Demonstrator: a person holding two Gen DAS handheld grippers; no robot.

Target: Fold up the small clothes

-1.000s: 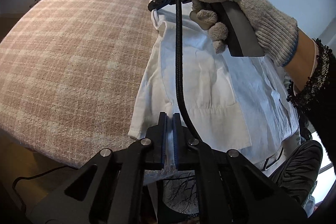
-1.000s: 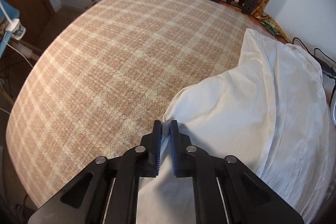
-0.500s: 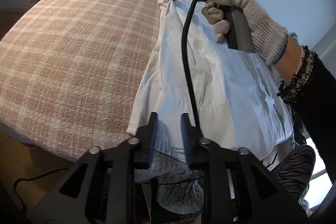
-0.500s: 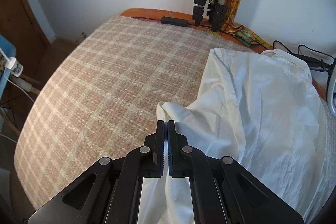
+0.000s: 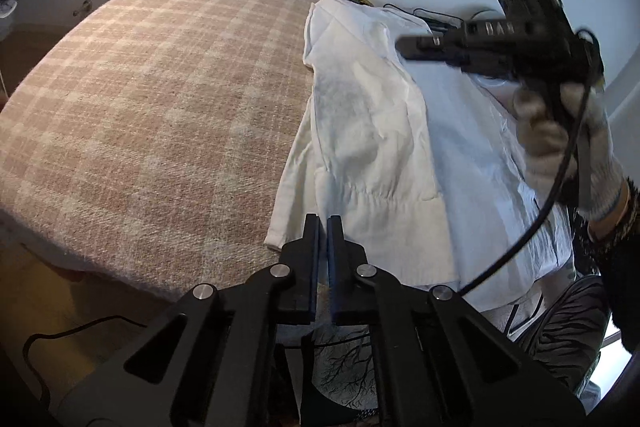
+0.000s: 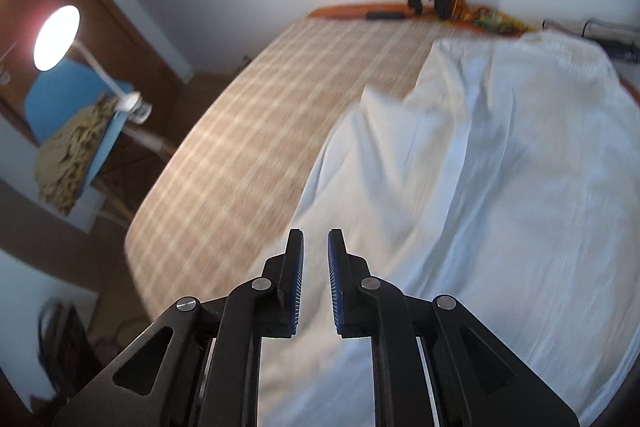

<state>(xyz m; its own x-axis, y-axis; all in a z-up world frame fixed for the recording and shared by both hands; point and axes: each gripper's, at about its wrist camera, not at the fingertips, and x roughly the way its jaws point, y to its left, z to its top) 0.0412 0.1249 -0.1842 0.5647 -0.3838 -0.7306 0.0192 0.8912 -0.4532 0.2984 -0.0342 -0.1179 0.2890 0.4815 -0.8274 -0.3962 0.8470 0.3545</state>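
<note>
A white, thin, creased shirt (image 5: 372, 131) is spread along one side of a bed covered by a coarse beige-and-cream plaid blanket (image 5: 160, 99). Just above the shirt's near hem, the left gripper (image 5: 322, 223) is seen closed on nothing. Above the shirt, the right gripper (image 6: 316, 243) is opening, nothing between its jaws.

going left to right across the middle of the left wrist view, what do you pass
plaid blanket → white shirt → black cable → gloved hand
</note>
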